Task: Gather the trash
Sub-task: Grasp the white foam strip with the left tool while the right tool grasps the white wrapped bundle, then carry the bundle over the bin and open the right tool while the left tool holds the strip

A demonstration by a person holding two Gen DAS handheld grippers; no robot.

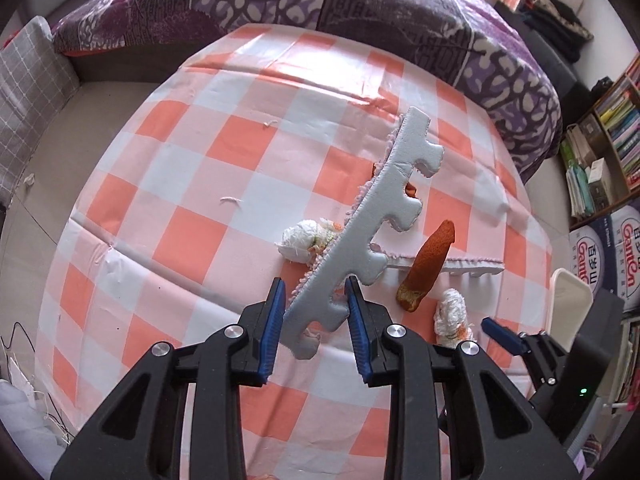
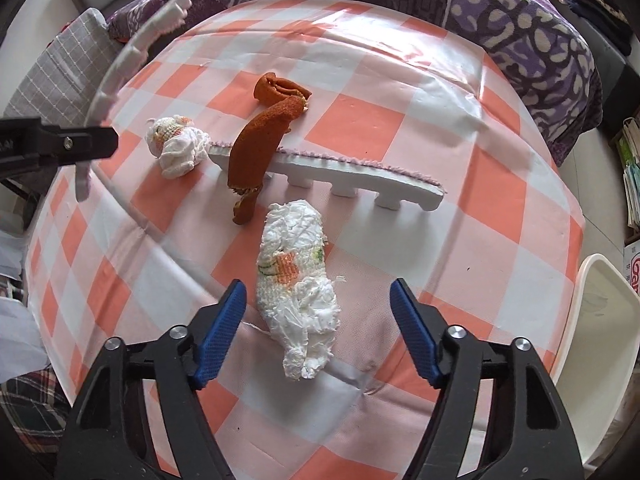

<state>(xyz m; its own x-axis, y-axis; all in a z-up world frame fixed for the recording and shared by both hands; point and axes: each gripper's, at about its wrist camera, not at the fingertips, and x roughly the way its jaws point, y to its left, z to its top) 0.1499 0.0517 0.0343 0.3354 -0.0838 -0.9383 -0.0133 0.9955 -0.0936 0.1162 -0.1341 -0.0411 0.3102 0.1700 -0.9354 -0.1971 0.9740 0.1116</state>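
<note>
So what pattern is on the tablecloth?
Orange, pink and white checks on the tablecloth, clearest in the right wrist view.

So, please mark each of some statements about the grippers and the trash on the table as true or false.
1. The left gripper is shut on a grey foam strip. True.
2. The right gripper is shut on the white rag. False: its fingers stand apart from the rag on both sides.
3. The orange cloth lies across a second foam strip on the table. True.
4. Only one white rag is on the checked tablecloth. False: another white bundle lies farther back.
</note>
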